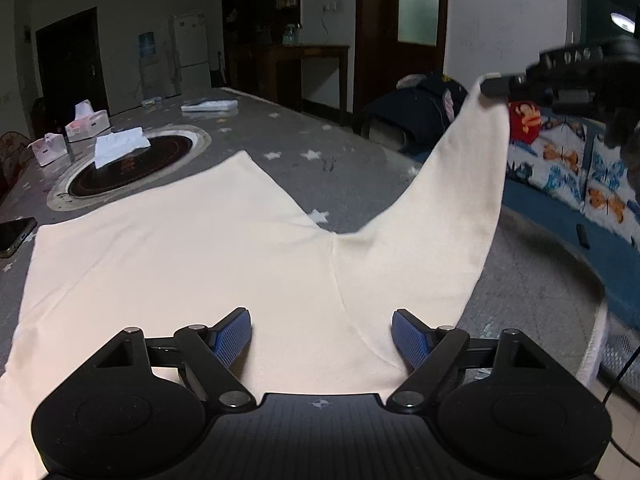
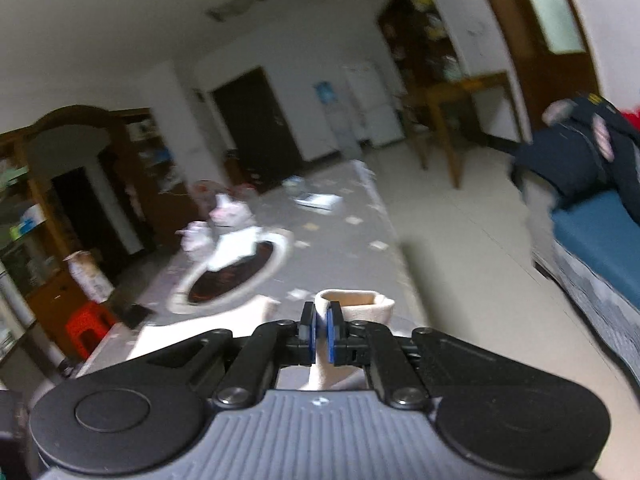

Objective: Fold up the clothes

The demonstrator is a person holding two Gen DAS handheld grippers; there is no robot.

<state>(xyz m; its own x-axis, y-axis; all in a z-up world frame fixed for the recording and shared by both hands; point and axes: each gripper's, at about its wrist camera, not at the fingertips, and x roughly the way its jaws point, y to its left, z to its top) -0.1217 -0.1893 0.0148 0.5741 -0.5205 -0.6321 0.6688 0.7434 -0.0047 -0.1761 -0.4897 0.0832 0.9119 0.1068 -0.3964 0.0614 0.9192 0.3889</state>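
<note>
A: Where is the garment lying?

B: Spread flat on the surface, on the near side of the round hob. Its body stretches from the phone at the left edge across to a seam near the middle. From that seam a long strip rises off the surface, up and to the right.

A: What lifts the strip?

B: The right tool. Its blue pads are pinched nearly together on the strip's end, and a loop of cream cloth bulges out just past the tips. From the left wrist you can see the same tool high at the right, with the cloth hanging taut from it down to the seam.

A: And the left tool?

B: Jaws spread wide, nothing between the pads. It hangs just above the garment's near edge, aimed down at the cloth on the seam's side of the hob. I can't tell whether the pads brush the fabric.

A: So what does the next move turn on?

B: My guess is the strip's long axis. It runs from the seam out to the right tool, so folding means carrying that end back over the body, toward the hob's side. The right tool already has it; the left is nearer the body and could pin the seam.
</note>
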